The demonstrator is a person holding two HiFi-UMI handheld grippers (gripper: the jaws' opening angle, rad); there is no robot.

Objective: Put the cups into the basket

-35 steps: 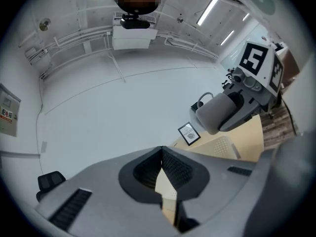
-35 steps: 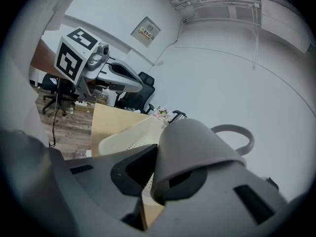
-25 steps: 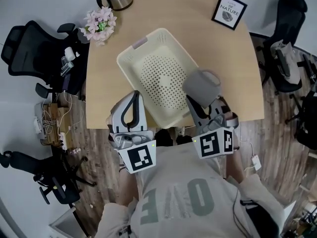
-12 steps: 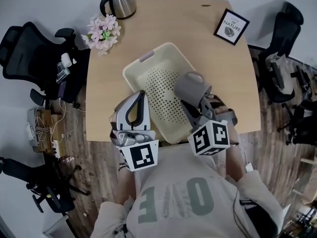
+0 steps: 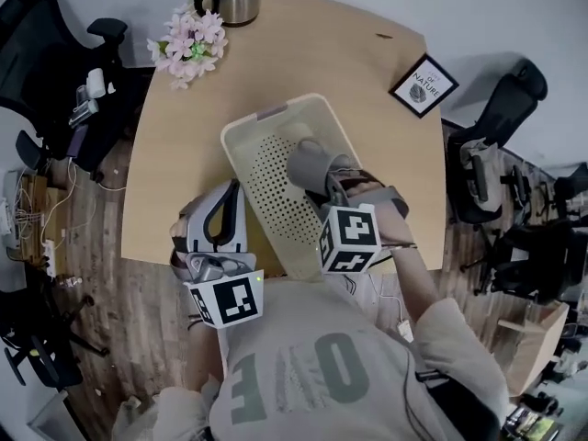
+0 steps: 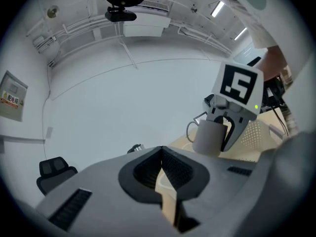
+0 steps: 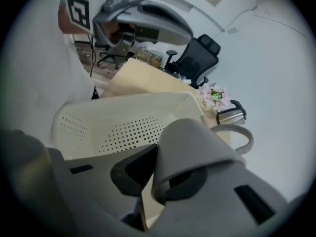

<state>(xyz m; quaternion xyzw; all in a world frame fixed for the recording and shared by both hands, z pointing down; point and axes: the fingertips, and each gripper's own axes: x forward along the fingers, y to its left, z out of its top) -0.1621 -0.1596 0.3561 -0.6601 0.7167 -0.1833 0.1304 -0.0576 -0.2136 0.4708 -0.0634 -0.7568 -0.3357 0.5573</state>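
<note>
Held in the right gripper (image 7: 163, 177): a plain grey handled cup (image 7: 192, 147), jaws closed on its wall at the rim, one jaw inside the mouth and one outside. Hung over the dotted floor of the cream perforated plastic basket (image 5: 241, 125), inside the basket walls as seen in the head view. Could not tell whether touching that floor or just above.

Judged rigid and smooth, probably glazed, so likely slippery in a rim pinch and liable to chip or crack if dropped. Looked moderately heavy for so small a hold. Best taken as here, by the wall near the rim, or else by the loop handle. Called for a low, gentle release.

Pointed mouth towards the gripper and base away, long axis running roughly along the jaws and tilted down towards the basket floor. Handle stuck out to the right in the right gripper view, clear of the jaws.

Left gripper (image 6: 162, 181) kept apart over the near edge of the pale wooden table (image 5: 179, 163), jaws closed together on nothing.
</note>
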